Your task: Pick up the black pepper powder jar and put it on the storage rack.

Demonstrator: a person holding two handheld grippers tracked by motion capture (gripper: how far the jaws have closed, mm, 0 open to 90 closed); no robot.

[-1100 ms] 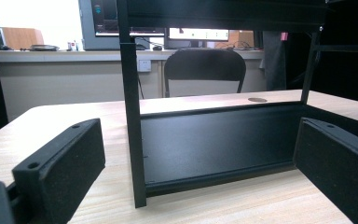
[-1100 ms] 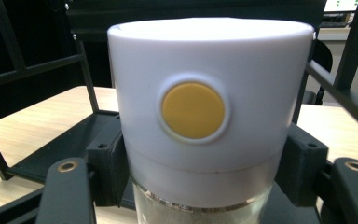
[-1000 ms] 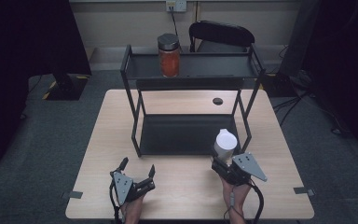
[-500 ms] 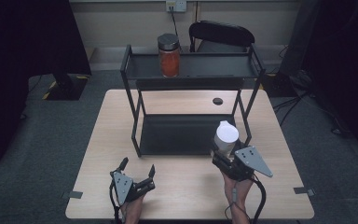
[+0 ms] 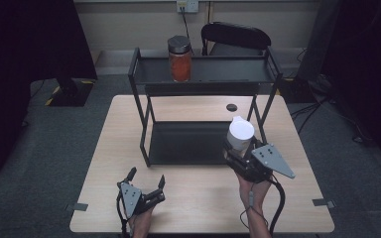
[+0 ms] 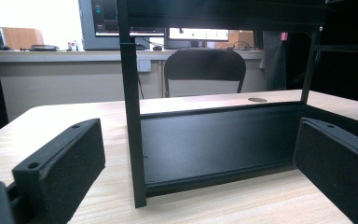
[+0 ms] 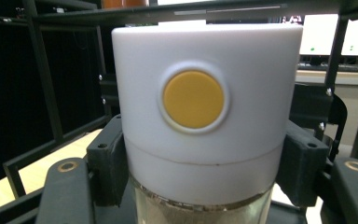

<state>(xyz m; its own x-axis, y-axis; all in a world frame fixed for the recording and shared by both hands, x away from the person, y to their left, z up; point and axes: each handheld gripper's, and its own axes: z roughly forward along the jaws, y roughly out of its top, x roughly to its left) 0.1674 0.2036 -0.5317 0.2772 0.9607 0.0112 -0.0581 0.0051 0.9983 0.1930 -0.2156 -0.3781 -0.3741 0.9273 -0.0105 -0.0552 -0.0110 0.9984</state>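
So my right gripper is clamped on a white-lidded jar, jaws pressing both sides just under the lid, and it's held up off the table at the near right, right in front of the rack's right front leg. In the right gripper view the jar sits upright between the two black jaws, with a round yellow button on the side of the white lid and a clear glass body below it with something brownish inside, can't tell what. My left gripper is down at the near left of the table, jaws spread wide with nothing between them, well apart from the jar. Its own view looks along the tabletop at the black two-tier rack, with the rack's left front leg standing between the two open jaws farther off. Up on the rack's top shelf, toward the left, there's a second jar with orange-red contents and a dark lid. A black chair stands behind the table on the far side.
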